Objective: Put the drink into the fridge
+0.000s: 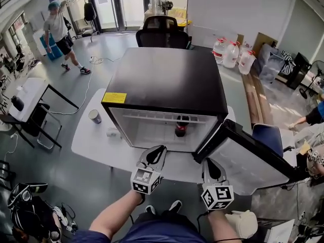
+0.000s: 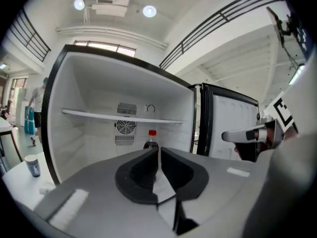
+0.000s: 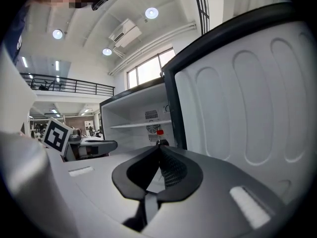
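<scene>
The drink (image 1: pixel 181 126), a dark bottle with a red cap, stands upright on the floor of the open fridge (image 1: pixel 162 75), ahead of and apart from the tips of the left gripper (image 1: pixel 156 153) and the right gripper (image 1: pixel 212 165), both with jaws closed together on nothing.

Two grippers are showing: left gripper (image 1: pixel 156 151) and right gripper (image 1: pixel 209 162). One fridge (image 1: pixel 162 80) is standing ahead of the jaws, with one door (image 1: pixel 248 166) hanging open just right of the right jaws and one shelf (image 2: pixel 124 117) sitting inside. One drink bottle (image 1: pixel 180 127) is standing straight beyond the jaws. One cup (image 1: pixel 94 116) is sitting left of the left jaws on one desk (image 1: pixel 91 146). One chair (image 1: pixel 162 32) and three water jugs (image 1: pixel 231 53) are standing far beyond. One person (image 1: pixel 59 29) is showing far beyond, to the left.
</scene>
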